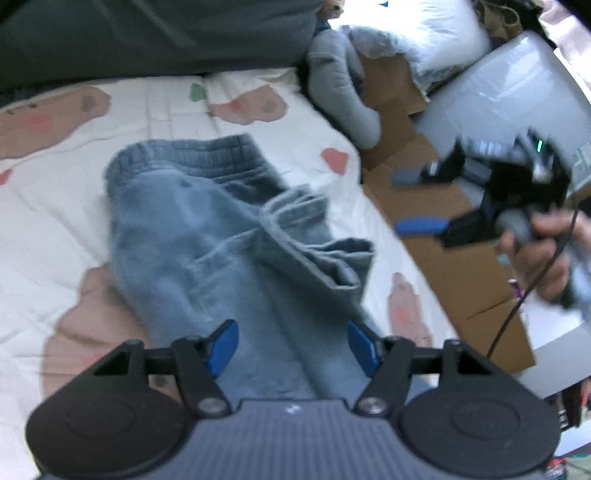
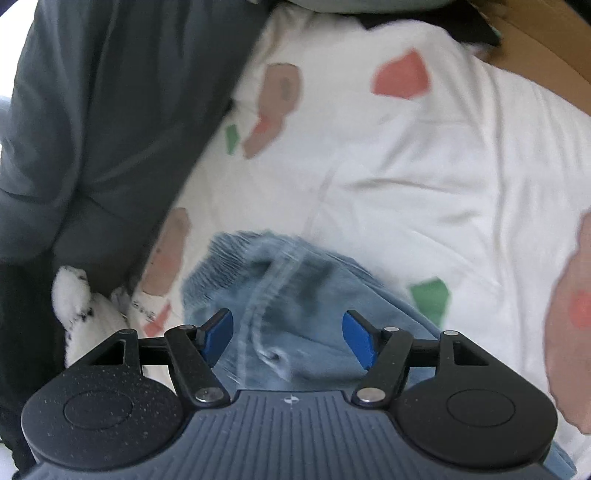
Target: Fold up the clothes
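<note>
A home bedroom is shown: a bed is covered by a white quilt [image 1: 258,110] with printed shapes, and pillows [image 1: 424,33] and flattened cardboard [image 1: 424,206] are seen beside it.

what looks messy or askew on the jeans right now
The small light-blue denim jeans on the white patterned bedsheet are only roughly folded: one leg end lies bunched and skewed to the right, off the main stack. Nothing looks spilled or damaged.

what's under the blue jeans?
The light blue denim jeans with elastic waistband lie directly on a white quilted bedspread with pink and green cartoon prints, which shows all around them. Whatever sits beneath the fabric itself is covered.
</note>
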